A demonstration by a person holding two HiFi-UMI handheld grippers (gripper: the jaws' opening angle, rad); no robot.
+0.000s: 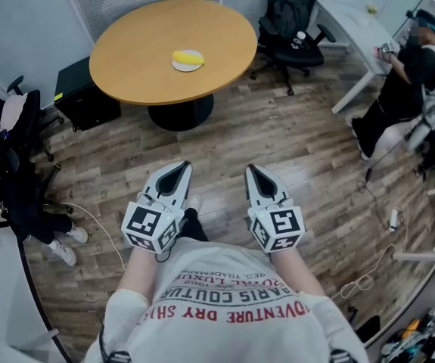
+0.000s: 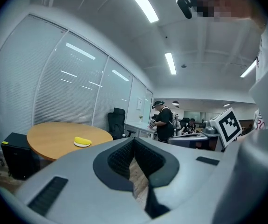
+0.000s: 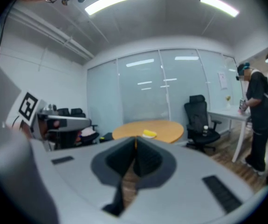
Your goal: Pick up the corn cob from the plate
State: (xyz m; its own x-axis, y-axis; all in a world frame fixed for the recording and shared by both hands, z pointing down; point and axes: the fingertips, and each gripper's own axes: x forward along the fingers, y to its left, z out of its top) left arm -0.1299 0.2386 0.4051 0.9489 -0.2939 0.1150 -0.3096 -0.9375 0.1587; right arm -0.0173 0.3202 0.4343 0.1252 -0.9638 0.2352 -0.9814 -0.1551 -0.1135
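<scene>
A yellow corn cob (image 1: 188, 57) lies on a small white plate (image 1: 180, 66) near the middle of a round wooden table (image 1: 138, 59). It also shows far ahead in both gripper views, as the corn cob (image 2: 82, 140) at the left and the corn cob (image 3: 149, 134) just above the jaws. My left gripper (image 1: 179, 168) and right gripper (image 1: 254, 170) hang side by side over the wooden floor, well short of the table. Both are shut with nothing between their tips; the left gripper (image 2: 134, 140) and right gripper (image 3: 135, 139) show their jaws meeting at the front.
A black office chair (image 1: 291, 21) stands right of the table, another chair with clothes (image 1: 9, 142) at the left, a black box (image 1: 85, 97) beside the table's base. A person (image 1: 406, 82) stands at a white desk (image 1: 353, 21) at the far right. Cables (image 1: 368, 278) lie on the floor.
</scene>
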